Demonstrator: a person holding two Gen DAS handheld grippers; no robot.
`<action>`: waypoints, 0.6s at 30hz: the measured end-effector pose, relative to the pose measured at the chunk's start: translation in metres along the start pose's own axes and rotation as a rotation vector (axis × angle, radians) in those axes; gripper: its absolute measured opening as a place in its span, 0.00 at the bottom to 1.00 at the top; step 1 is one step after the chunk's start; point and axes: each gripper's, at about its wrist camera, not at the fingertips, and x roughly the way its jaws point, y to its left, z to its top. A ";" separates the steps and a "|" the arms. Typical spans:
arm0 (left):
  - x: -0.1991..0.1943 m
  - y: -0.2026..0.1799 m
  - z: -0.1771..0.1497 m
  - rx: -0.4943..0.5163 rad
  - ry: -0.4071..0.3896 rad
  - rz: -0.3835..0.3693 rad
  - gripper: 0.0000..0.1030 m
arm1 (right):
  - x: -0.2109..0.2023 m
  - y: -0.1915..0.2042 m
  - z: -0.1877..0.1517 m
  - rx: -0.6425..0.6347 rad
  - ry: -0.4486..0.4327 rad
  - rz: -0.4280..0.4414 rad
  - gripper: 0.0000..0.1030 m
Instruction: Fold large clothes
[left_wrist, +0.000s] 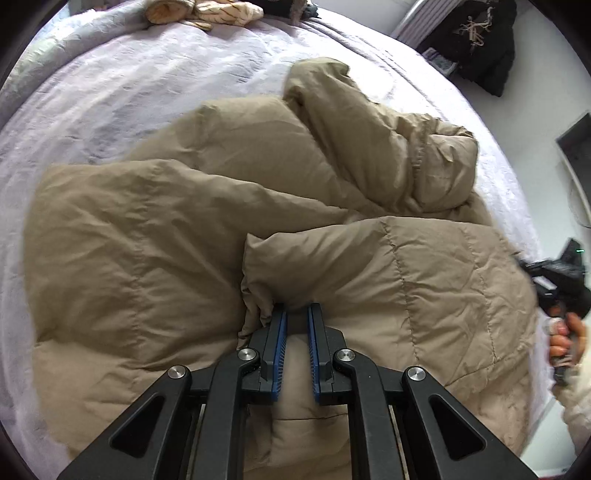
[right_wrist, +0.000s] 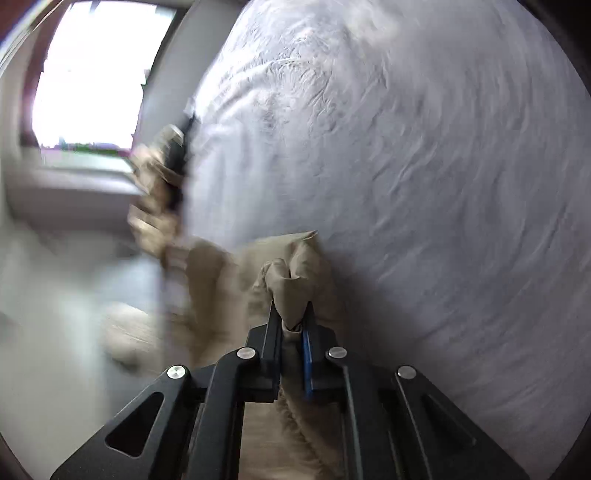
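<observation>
Left wrist view. Tan padded coat (left_wrist: 229, 229) lies spread and rumpled across the pale lilac bedspread (left_wrist: 122, 92), one sleeve (left_wrist: 369, 140) thrown up and bunched toward the far right. Left gripper (left_wrist: 297, 314) has its blue-lined fingers drawn nearly together, tips nipping a fold at the coat's near edge; fabric puckers at the left tip. Likely an anchor hold, so the hem stays put while the other side is carried over. At the right rim, a hand (left_wrist: 565, 339) wraps the handle of the other tool. Cream knitwear (left_wrist: 199, 13) sits at the head of the bed, dark garment (left_wrist: 480, 40) hangs beyond it; both well apart from the coat, no hindrance.

Right wrist view. Heavily blurred. Right gripper (right_wrist: 291, 314) pinches a twisted bunch of tan cloth, jaws pressed on it, the knot of fabric bulging past the tips. Bedspread fills the right side. Bright window (right_wrist: 92, 74) at upper left. Blurred tan and dark shape at left-centre; cannot tell what. Main obstacle, by my reckoning: the heaped sleeve, which needs flattening before a clean fold.
</observation>
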 end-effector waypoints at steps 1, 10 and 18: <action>0.001 -0.001 0.000 0.002 0.002 -0.002 0.12 | 0.004 -0.003 0.003 -0.022 0.007 -0.047 0.09; -0.026 -0.009 -0.001 0.002 -0.043 0.006 0.12 | 0.007 0.005 -0.004 -0.067 -0.067 -0.250 0.19; -0.042 -0.011 -0.036 0.082 -0.004 0.012 0.12 | -0.066 0.046 -0.063 -0.308 -0.124 -0.295 0.19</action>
